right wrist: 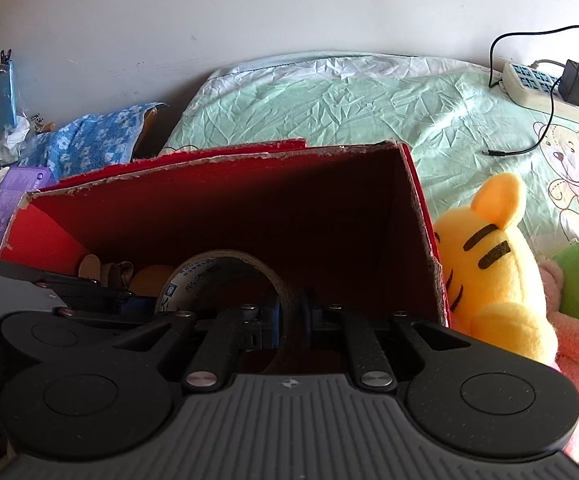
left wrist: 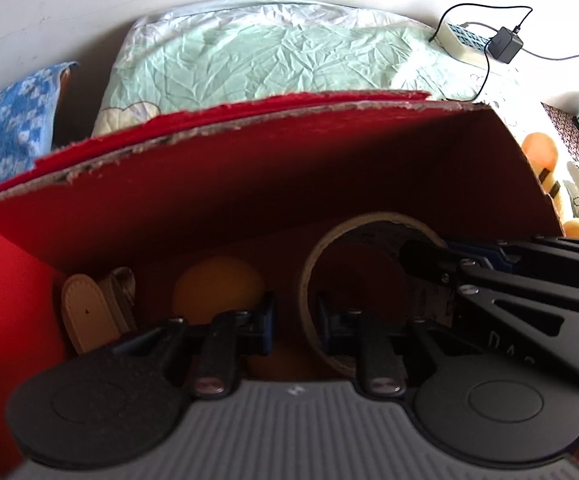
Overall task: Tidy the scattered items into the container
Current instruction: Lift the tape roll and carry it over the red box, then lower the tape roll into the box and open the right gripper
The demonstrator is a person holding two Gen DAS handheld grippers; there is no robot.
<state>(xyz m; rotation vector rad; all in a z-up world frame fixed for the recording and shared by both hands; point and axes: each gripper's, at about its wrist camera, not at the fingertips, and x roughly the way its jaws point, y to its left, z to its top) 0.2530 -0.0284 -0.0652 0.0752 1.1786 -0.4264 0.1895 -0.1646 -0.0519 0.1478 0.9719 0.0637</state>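
Right hand-held gripper (right wrist: 291, 320) clamps tape roll (right wrist: 225, 280) (wall) | box (right wrist: 209, 208) rim close.

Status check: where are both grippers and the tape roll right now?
Right gripper shut on tape roll, inside red box. Left gripper open, empty, beside it. Orange ball and tan strap already in; nothing blocking.

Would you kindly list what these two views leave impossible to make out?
- Box floor: in both wrist views the claws' bodies and deep shadow hide most of the red box interior.
- Tape roll: its lower half is covered by the right claw.
- Orange ball: partly behind the left claw.
- Tan leather item: too dim and cut off to identify.
- Plush toys: cropped by the right edge.
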